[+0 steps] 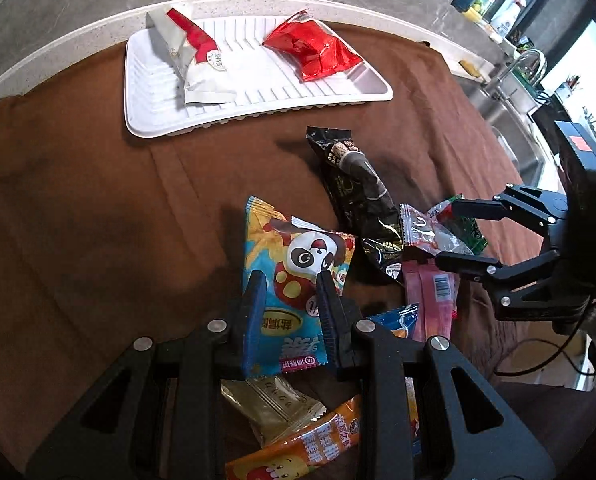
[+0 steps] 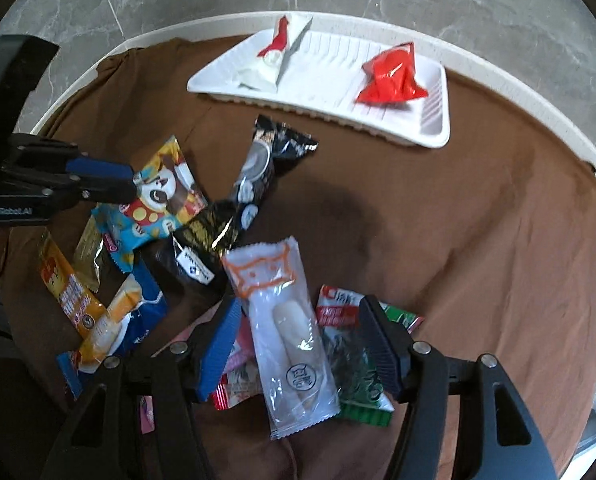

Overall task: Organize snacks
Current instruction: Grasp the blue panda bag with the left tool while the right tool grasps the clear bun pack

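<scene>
Left wrist: panda packet [image 1: 298, 276] in left tool [image 1: 289, 280]

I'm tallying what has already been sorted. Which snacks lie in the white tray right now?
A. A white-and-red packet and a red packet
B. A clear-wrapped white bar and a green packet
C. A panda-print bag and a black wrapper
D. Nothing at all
A: the white tray holds only the white-and-red packet at one end and the red packet at the other; all the other snacks are off it, on the brown cloth.
</scene>
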Demonstrator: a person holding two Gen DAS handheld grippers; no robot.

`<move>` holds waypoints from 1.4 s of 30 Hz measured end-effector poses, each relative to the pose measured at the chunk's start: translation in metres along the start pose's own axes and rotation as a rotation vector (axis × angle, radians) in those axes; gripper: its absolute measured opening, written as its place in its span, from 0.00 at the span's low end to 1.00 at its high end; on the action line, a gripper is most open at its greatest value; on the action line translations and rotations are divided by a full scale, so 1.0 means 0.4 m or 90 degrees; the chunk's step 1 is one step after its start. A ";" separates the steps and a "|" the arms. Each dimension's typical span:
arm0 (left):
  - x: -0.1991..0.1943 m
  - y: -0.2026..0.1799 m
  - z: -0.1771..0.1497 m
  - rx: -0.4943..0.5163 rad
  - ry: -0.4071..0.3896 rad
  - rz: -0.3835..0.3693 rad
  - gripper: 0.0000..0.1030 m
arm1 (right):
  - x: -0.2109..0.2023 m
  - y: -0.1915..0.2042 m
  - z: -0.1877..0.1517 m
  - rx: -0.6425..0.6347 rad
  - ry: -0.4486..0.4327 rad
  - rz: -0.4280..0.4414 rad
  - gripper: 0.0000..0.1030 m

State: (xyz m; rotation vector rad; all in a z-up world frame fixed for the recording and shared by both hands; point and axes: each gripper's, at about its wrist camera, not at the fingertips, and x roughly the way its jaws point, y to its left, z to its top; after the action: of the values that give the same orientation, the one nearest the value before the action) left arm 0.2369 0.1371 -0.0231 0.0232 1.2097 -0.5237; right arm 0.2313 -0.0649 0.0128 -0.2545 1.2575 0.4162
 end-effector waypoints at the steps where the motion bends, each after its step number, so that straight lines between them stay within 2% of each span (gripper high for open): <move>1: -0.003 -0.003 -0.004 0.001 0.000 -0.001 0.24 | 0.002 -0.001 -0.002 0.000 0.004 0.003 0.63; 8: 0.000 -0.012 0.006 0.003 0.009 -0.020 0.24 | 0.017 -0.002 -0.012 0.005 0.018 0.014 0.63; 12: 0.012 -0.014 0.006 0.015 0.012 0.001 0.24 | 0.021 -0.001 -0.013 0.008 0.020 0.020 0.63; 18: 0.028 -0.016 0.007 0.025 0.005 0.008 0.25 | 0.025 0.002 -0.015 0.012 0.020 0.026 0.63; 21: 0.032 -0.013 0.009 0.017 0.003 0.007 0.31 | 0.026 0.003 -0.017 0.014 0.019 0.028 0.63; 22: 0.033 -0.013 0.010 0.018 0.004 0.009 0.41 | 0.025 0.003 -0.019 0.015 0.019 0.028 0.63; 23: 0.038 -0.013 0.011 0.017 0.011 0.008 0.57 | 0.025 0.003 -0.020 0.016 0.018 0.029 0.63; 24: 0.046 -0.013 0.011 0.017 0.023 0.008 0.62 | 0.025 0.002 -0.021 0.017 0.018 0.030 0.63; 29: 0.065 -0.033 0.004 0.050 0.024 0.043 0.62 | 0.024 0.001 -0.024 0.022 0.016 0.031 0.63; 38: 0.086 -0.027 0.004 0.053 0.014 0.049 0.63 | 0.027 -0.006 -0.024 0.030 0.017 0.038 0.63; 40: 0.091 -0.021 0.006 0.047 0.015 0.050 0.63 | 0.028 -0.010 -0.022 0.036 0.019 0.038 0.60; 42: 0.095 -0.014 0.007 0.040 0.014 0.049 0.63 | 0.028 -0.019 -0.018 0.042 0.021 0.037 0.46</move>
State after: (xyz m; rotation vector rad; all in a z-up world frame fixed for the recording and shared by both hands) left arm 0.2465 0.1172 -0.0546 0.1292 1.2088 -0.4956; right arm 0.2309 -0.0727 -0.0004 -0.1700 1.3111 0.4206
